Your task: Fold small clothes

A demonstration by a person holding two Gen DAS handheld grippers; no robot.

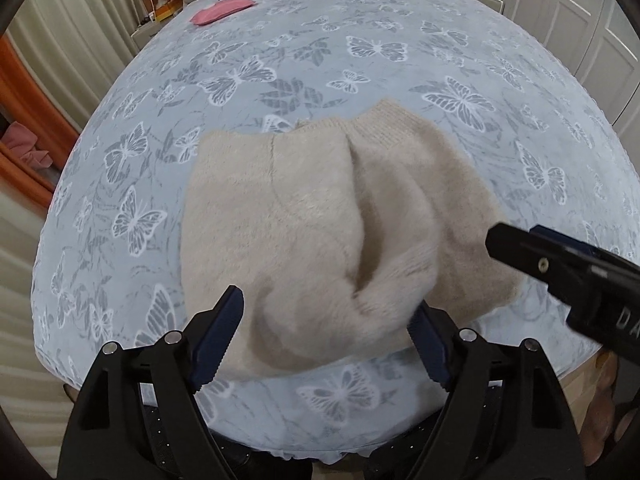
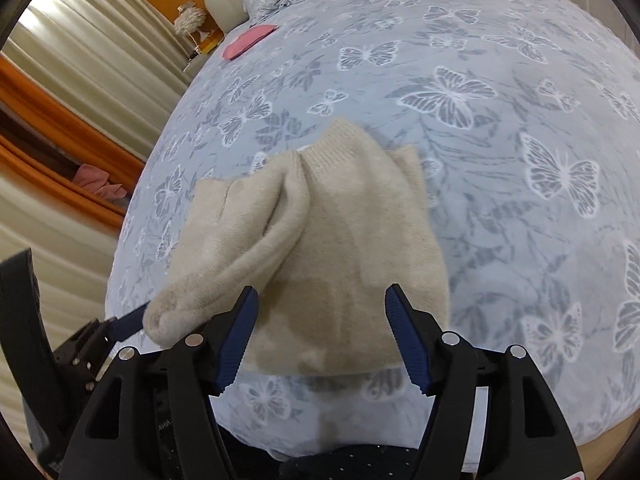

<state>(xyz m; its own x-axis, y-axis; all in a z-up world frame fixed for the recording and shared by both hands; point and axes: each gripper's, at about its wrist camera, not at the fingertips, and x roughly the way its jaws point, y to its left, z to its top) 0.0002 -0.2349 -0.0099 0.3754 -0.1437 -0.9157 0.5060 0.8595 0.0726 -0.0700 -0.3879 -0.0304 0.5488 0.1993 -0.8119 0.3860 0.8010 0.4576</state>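
Clearly soft and light, the cream fuzzy sweater (image 1: 304, 216) lies half-folded mid-frame on the butterfly bedspread (image 1: 440, 60). Left gripper (image 1: 326, 344) and right gripper (image 2: 320, 340) jaws stand apart, empty; its limp lower hem looks best to pinch.

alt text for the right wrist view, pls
A cream sweater, partly folded, lies on a butterfly-print bedspread, its near edge between the right gripper's open blue-padded jaws. A pink cloth lies far up the bed; the left gripper shows at lower left.

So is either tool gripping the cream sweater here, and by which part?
Neither. Both the left tool and the right tool stand open over the near edge of the cream sweater, which lies loose on the bed.
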